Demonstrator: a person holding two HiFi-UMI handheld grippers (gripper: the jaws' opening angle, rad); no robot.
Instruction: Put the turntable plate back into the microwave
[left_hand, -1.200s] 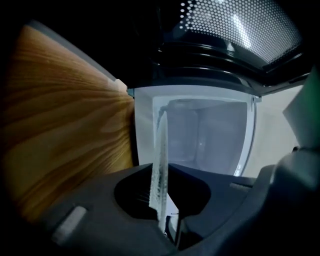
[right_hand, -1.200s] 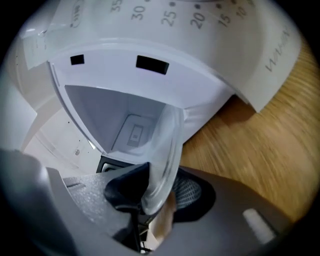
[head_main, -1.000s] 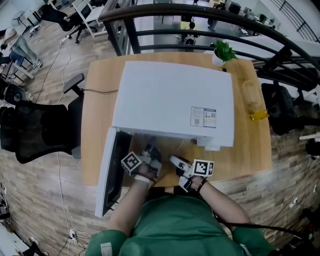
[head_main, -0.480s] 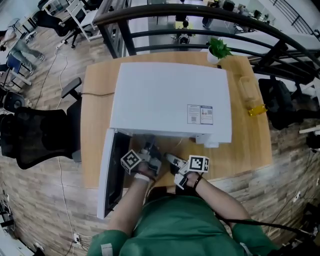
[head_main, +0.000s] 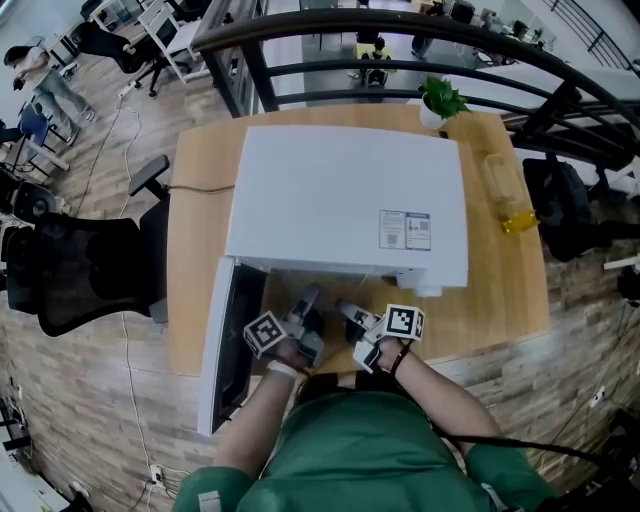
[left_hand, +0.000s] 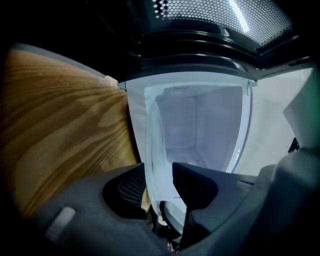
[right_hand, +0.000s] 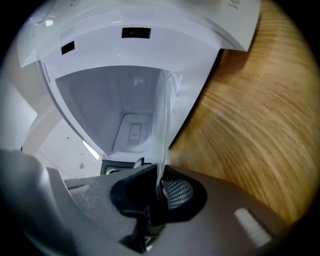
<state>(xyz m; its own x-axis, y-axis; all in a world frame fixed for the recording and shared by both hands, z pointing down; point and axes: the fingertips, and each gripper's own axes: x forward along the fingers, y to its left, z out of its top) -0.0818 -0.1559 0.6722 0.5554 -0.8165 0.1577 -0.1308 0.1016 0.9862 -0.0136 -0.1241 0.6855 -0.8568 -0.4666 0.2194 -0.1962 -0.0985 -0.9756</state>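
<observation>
The white microwave (head_main: 345, 200) stands on the wooden table (head_main: 195, 250) with its door (head_main: 228, 345) swung open to the left. Both grippers hold up the clear glass turntable plate (right_hand: 162, 125) at the cavity mouth (left_hand: 195, 125). My left gripper (head_main: 305, 305) has just been opening; the plate's rim (left_hand: 150, 145) runs between its spread jaws (left_hand: 160, 180), with a gap at the pads. My right gripper (head_main: 347, 310) has just been closing, and its jaws (right_hand: 157, 187) pinch the opposite rim. Through the glass I see the white cavity (right_hand: 115, 100).
A potted plant (head_main: 443, 100) stands at the table's far right corner, and a yellow-capped bottle (head_main: 515, 222) lies at its right edge. A black office chair (head_main: 80, 265) is left of the table. A dark railing (head_main: 400, 30) runs behind it.
The left gripper has drawn slightly back from the microwave's mouth and its jaws have spread. The right gripper stays in nearly the same place at the plate's rim.
</observation>
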